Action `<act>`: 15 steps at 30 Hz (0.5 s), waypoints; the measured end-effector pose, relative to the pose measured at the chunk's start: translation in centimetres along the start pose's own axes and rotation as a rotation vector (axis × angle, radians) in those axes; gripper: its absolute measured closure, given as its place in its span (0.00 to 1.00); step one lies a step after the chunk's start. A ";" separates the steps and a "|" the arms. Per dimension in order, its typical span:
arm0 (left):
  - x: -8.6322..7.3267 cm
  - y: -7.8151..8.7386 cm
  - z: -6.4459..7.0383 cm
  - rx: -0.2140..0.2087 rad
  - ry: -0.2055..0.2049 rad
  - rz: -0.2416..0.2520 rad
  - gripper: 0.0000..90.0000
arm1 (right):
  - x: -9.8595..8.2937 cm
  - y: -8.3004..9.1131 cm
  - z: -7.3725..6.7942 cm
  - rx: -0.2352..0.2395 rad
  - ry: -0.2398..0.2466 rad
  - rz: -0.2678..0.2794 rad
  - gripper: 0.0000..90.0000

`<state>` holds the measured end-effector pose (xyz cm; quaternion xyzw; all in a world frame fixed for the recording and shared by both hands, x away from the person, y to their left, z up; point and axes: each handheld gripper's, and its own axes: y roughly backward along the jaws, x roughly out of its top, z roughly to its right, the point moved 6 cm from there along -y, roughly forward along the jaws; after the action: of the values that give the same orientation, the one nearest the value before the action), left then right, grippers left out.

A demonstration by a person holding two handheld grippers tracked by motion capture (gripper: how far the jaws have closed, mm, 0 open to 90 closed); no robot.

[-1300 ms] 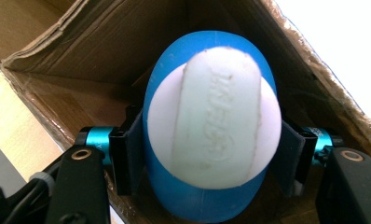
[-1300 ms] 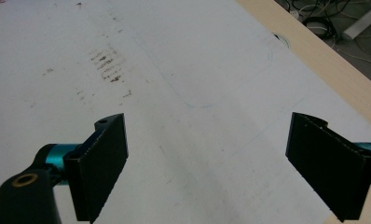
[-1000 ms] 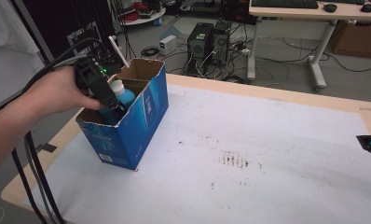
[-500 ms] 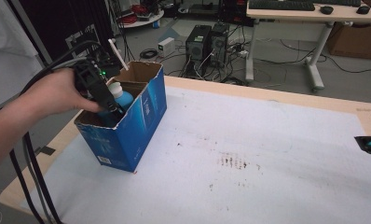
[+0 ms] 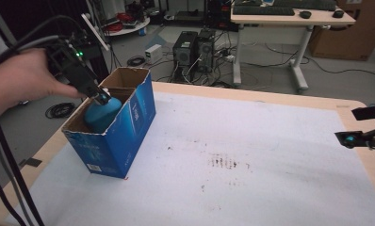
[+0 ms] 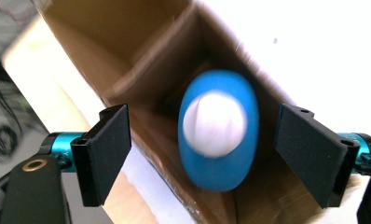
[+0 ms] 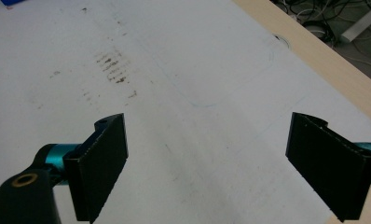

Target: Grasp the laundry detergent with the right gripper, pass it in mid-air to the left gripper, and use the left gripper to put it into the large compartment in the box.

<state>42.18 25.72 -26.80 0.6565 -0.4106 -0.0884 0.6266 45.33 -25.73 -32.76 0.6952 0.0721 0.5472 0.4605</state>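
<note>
A blue cardboard box (image 5: pixel 129 127) stands open-topped at the table's left. Inside it a blue bottle (image 5: pixel 100 117) with a white cap stands upright. My left gripper (image 5: pixel 101 98), held by a hand, hovers just above the box's rim and the bottle's top. In the left gripper view the jaws of the left gripper (image 6: pixel 203 112) are spread wide, looking straight down on the bottle (image 6: pixel 218 172) between the box's brown inner walls (image 6: pixel 127 28); neither jaw touches it. My right gripper (image 5: pixel 357 126) hangs open at the table's far right edge. The right gripper (image 7: pixel 209 119) holds nothing.
A white cover (image 5: pixel 247 141) with dark smudges (image 5: pixel 228 162) spreads over the wooden table (image 5: pixel 270 96). The table's wooden right edge (image 7: pixel 314 51) runs near the right gripper. A desk (image 5: pixel 294 19), computer towers (image 5: pixel 195 47) and cables stand on the floor behind.
The left gripper has lifted from inside the box to just above its rim. The bottle now sits lower in the box, free of the jaws. The right gripper has barely moved.
</note>
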 end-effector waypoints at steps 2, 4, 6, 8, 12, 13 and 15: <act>1.3 0.6 0.9 -0.003 -0.033 0.033 0.21 | -0.1 0.1 -0.3 -0.006 -0.004 -0.002 0.13; 2.5 0.8 2.0 -0.011 -0.079 0.051 0.21 | -0.2 0.1 -0.5 0.000 -0.006 0.005 0.13; 3.2 0.8 2.7 -0.020 -0.102 0.059 0.21 | -0.3 0.1 -0.6 -0.003 -0.008 0.003 0.13; 4.9 0.5 4.6 -0.039 -0.147 0.078 0.21 | -0.5 0.2 -0.8 -0.005 -0.014 0.008 0.13; 7.0 -0.6 7.6 -0.073 -0.225 0.100 0.21 | -0.7 0.3 -0.8 -0.007 -0.028 0.015 0.13; 7.5 -0.9 8.3 -0.080 -0.238 0.107 0.21 | -0.7 0.3 -0.8 -0.012 -0.024 0.015 0.13; 8.3 -1.6 9.6 -0.103 -0.264 0.115 0.21 | -0.7 0.5 -0.9 -0.010 -0.023 0.019 0.13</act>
<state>42.18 12.94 -26.79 0.5814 -0.5213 -0.1588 0.6042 44.10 -25.91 -32.96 0.6996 0.0573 0.5441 0.4596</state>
